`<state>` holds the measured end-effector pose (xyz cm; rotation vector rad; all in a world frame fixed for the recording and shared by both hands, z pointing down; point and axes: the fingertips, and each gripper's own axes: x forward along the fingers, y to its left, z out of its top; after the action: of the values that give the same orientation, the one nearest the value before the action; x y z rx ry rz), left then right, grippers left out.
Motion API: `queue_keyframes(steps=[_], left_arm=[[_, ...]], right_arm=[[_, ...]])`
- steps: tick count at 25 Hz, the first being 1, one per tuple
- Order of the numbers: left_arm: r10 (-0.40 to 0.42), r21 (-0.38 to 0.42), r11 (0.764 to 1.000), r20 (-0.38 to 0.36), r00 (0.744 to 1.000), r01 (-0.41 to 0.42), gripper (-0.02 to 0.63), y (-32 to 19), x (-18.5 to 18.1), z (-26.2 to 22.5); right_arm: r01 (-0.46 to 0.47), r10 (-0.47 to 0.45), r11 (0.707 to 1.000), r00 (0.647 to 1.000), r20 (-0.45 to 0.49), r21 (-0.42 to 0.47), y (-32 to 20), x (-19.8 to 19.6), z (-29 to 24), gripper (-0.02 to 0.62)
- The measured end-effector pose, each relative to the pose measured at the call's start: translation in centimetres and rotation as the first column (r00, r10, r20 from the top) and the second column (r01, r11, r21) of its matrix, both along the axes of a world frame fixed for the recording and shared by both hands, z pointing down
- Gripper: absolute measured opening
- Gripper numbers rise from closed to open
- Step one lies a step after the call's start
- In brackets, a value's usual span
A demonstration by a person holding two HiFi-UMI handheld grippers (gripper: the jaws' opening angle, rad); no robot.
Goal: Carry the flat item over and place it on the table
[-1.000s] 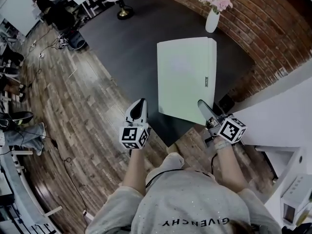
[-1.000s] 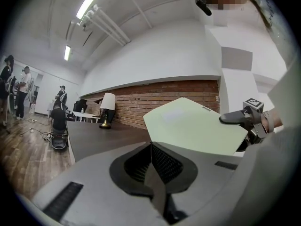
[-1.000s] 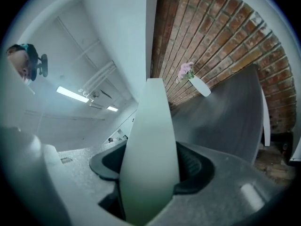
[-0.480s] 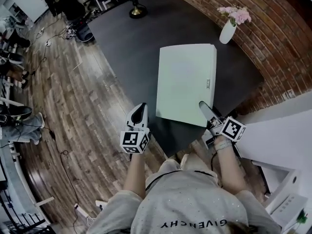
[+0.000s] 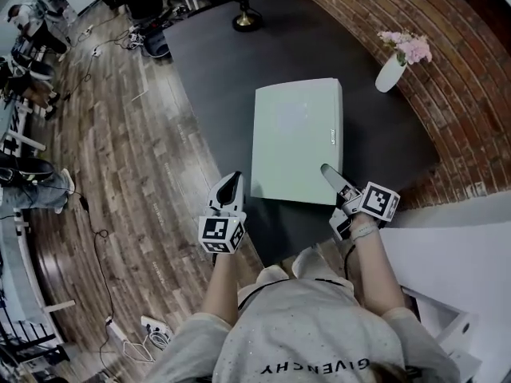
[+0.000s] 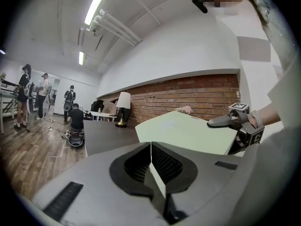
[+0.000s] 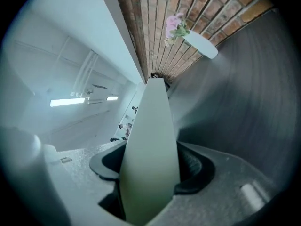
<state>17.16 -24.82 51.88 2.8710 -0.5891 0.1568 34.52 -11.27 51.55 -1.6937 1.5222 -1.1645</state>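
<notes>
We hold the board (image 5: 295, 138) over the counter (image 5: 215, 62), with the jaws of the left gripper (image 5: 230, 183) and right gripper (image 5: 331, 175) pinching its near edge. Next we should lower it flat, then release.

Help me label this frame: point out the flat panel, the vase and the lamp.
flat panel (image 5: 295, 138), head view, middle of its top face.
vase (image 5: 389, 75), head view, its white body.
lamp (image 5: 244, 22), head view, its round base.

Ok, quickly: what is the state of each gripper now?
The left gripper: jaws shut on the board, at its corner.
The right gripper: jaws shut on the board too.
</notes>
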Motion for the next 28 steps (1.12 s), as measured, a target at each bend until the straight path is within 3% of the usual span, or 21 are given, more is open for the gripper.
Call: queue_keyframes(steps=[4,14,28], left_arm=[[-0.045,0.004,0.999,0.001,0.999,0.044,0.002,-0.5,0.9,-0.4],[-0.092,0.001,0.996,0.013,0.996,0.092,0.002,-1.1,2.1,-0.3],[-0.148,-0.001,0.989,0.022,0.989,0.148,0.002,-2.3,0.4,0.1]], right_arm=[[0.072,-0.072,0.997,0.997,0.024,-0.012,-1.9,0.8,0.4,0.285],[0.161,-0.154,0.986,0.981,0.115,-0.047,-4.7,2.7,2.5,0.290],[0.239,-0.228,0.969,0.962,0.150,-0.063,-7.5,3.2,4.4,0.305]])
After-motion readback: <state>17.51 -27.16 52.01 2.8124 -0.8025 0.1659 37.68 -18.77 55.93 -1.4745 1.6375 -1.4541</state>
